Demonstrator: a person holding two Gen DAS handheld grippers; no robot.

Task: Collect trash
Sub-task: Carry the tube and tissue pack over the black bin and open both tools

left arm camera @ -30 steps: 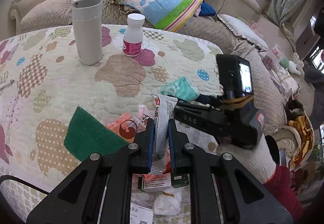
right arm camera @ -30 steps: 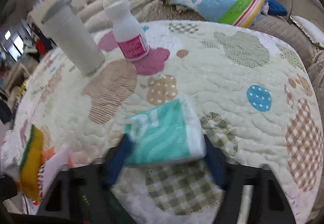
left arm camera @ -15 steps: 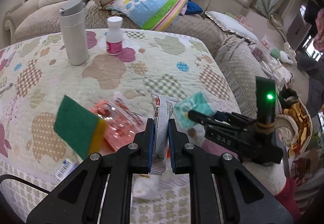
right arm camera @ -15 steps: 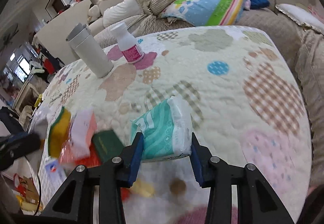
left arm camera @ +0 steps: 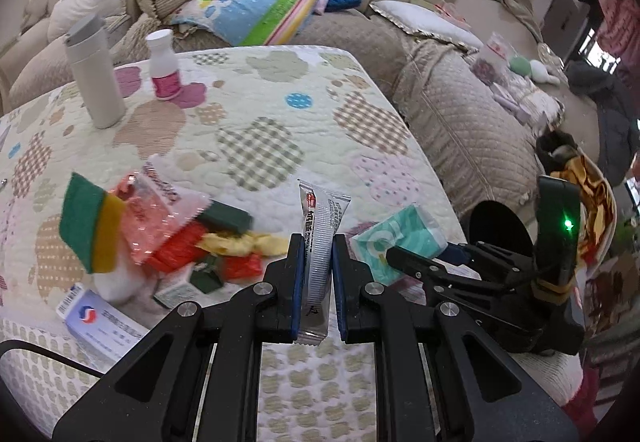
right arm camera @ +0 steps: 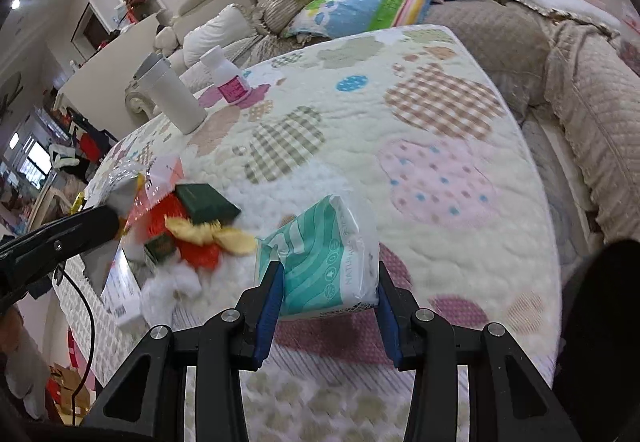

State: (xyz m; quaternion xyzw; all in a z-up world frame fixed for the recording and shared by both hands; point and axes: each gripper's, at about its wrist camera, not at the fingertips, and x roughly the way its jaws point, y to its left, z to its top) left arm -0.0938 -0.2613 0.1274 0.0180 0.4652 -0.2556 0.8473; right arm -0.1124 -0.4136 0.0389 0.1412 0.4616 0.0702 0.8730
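My left gripper (left arm camera: 313, 242) is shut on a silver sachet (left arm camera: 320, 238) with red print, held upright above the quilted table's near edge. My right gripper (right arm camera: 326, 274) is shut on a teal-and-white tissue pack (right arm camera: 320, 258); it also shows in the left wrist view (left arm camera: 400, 242), to the right of the sachet. A pile of trash lies on the table: a green-yellow sponge (left arm camera: 90, 226), a pink wrapper (left arm camera: 156, 214), red pieces (left arm camera: 180, 246), a yellow wrapper (left arm camera: 240, 244), dark green boxes (left arm camera: 224, 216), white tissue (right arm camera: 168, 290) and a white-blue box (left arm camera: 100, 322).
A white flask (left arm camera: 94, 74) and a white bottle with a pink label (left arm camera: 164, 66) stand at the table's far side. A beige sofa (left arm camera: 452, 110) with cushions wraps around the back and right. A dark round opening (left arm camera: 500, 230) shows below the table's right edge.
Both grippers have pulled back toward the table's near right edge with their loads. The tissue pack has been lifted off the table. The trash pile now lies farther off to the left.
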